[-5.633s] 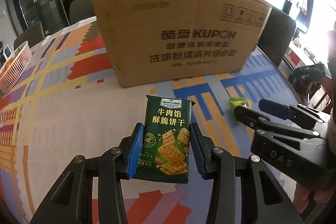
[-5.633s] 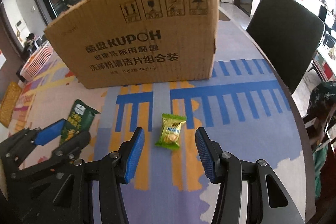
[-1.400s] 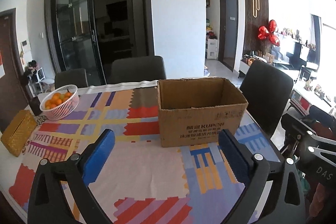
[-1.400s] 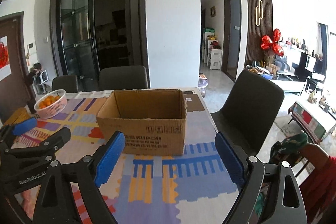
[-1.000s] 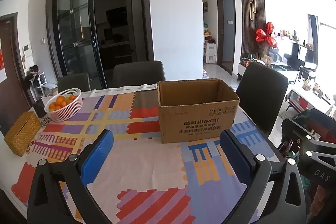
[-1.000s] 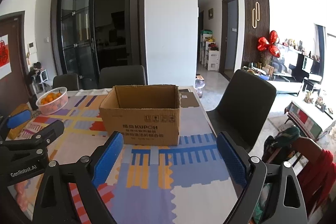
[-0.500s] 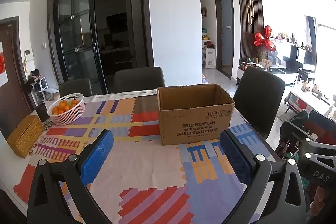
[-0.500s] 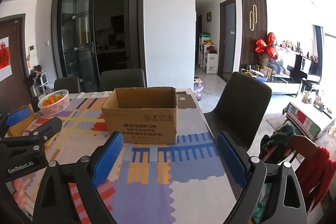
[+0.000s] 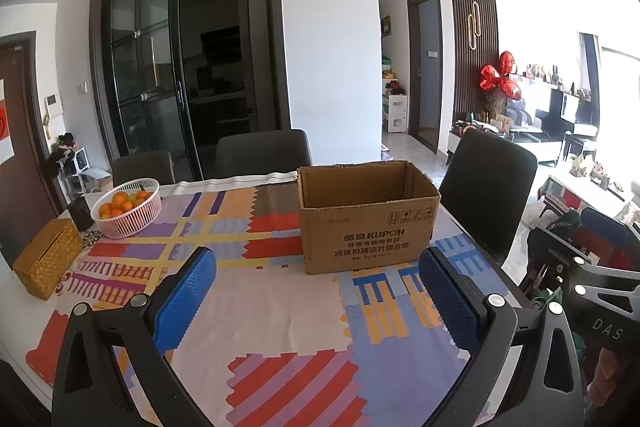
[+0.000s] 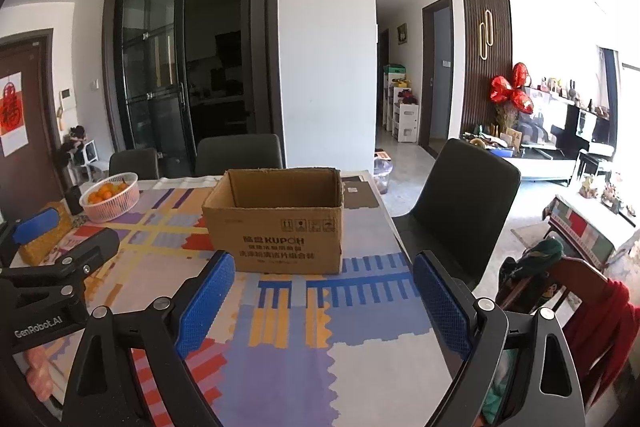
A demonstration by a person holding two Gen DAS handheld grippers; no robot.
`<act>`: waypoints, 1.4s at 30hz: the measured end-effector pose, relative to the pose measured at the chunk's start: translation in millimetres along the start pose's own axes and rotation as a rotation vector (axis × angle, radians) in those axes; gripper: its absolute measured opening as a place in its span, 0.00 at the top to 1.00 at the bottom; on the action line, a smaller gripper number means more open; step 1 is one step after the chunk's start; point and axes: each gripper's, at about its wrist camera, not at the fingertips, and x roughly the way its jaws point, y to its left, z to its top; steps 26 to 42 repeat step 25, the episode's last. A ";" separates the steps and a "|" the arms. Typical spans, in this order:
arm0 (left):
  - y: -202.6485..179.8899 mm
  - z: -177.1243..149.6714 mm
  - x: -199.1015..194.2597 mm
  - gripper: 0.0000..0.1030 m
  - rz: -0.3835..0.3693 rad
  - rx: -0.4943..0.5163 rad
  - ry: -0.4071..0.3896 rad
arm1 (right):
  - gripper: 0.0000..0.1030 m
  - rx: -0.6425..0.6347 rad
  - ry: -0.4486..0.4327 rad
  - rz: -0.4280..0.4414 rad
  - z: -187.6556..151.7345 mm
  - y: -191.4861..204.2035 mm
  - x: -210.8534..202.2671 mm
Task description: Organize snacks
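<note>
An open cardboard box [image 9: 366,227] printed KUPOH stands on the patterned tablecloth [image 9: 256,307], also seen in the right wrist view [image 10: 280,231]. Its inside is hidden by the near wall. No snack packets show on the table. My left gripper [image 9: 318,291] is wide open and empty, held back from the table, well short of the box. My right gripper [image 10: 324,303] is wide open and empty, also held back from the box. Each gripper shows at the edge of the other's view: the right one [image 9: 580,291], the left one [image 10: 52,267].
A white basket of oranges [image 9: 126,203] and a woven yellow tissue box [image 9: 48,257] sit at the table's far left. Dark chairs [image 9: 486,183] stand around the table. A chair with red cloth [image 10: 592,311] is at the near right.
Both grippers once held or flanked snack packets near the box. Now they are open, empty and drawn far back. Over the last second the view barely shifts.
</note>
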 end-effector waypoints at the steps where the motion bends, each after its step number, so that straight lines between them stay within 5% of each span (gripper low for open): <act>1: 0.0 -0.5 -0.2 0.00 -0.002 -0.001 0.002 | 0.11 0.000 -0.001 0.002 0.0 0.3 -0.5; 42: 0.2 0.3 1.1 0.00 0.011 -0.016 0.004 | 0.11 -0.009 0.008 0.005 -3.0 3.4 4.2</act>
